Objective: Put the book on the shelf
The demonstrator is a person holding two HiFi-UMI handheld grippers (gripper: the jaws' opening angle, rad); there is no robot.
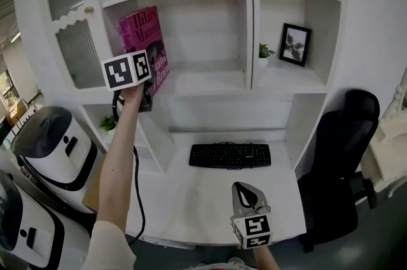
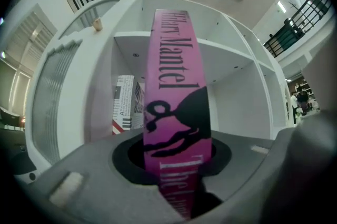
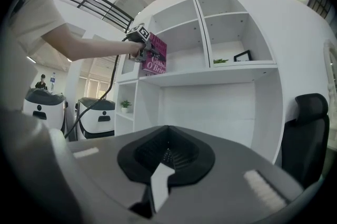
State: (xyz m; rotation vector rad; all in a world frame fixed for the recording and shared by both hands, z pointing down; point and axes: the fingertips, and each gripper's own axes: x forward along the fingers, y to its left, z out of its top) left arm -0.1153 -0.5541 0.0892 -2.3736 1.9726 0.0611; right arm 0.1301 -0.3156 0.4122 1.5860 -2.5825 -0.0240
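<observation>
Here, the pink book (image 1: 145, 46) is standing nearly upright at the open front of the shelf's (image 1: 210, 81) left middle compartment, leaning a little to one side. The left gripper (image 1: 146, 92) is clamping its lower end, its jaws pressing on both covers. Whether the book is touching the shelf board cannot be told. Well below, the right gripper (image 1: 245, 194) is hovering over the white desk (image 1: 191, 199) near the keyboard (image 1: 230, 155), its jaws closed together on nothing.

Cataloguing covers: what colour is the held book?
The book is pink with black artwork, clearest in the left gripper view.
</observation>
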